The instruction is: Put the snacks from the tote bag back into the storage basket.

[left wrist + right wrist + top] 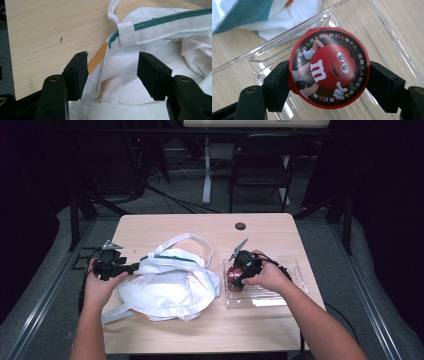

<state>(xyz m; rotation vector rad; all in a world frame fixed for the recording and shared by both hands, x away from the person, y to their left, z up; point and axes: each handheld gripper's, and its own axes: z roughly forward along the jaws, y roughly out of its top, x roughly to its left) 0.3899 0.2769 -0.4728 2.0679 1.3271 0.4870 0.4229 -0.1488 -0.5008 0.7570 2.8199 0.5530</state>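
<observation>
A white cloth bag (170, 280) with green trim lies crumpled at the table's centre-left. My left gripper (131, 267) is at the bag's left edge. In the left gripper view the gripper (112, 68) is open, with the bag's (160, 37) rim cloth lying loose between its jaws. A round red M&M tin (329, 67) with a red character on its lid is held over a clear plastic tray (287, 41). My right gripper (330, 80) is shut on the tin's sides. In the high view the right gripper (237, 274) holds the tin (233, 277) at the left end of the tray (280, 296).
A dark cable hole (240, 226) sits near the table's far edge. Behind the table stand a black folding chair (262, 160) and a white desk leg (206, 170). Bare wood (165, 222) lies beyond the bag, and the table's edge (10, 62) is close to my left gripper.
</observation>
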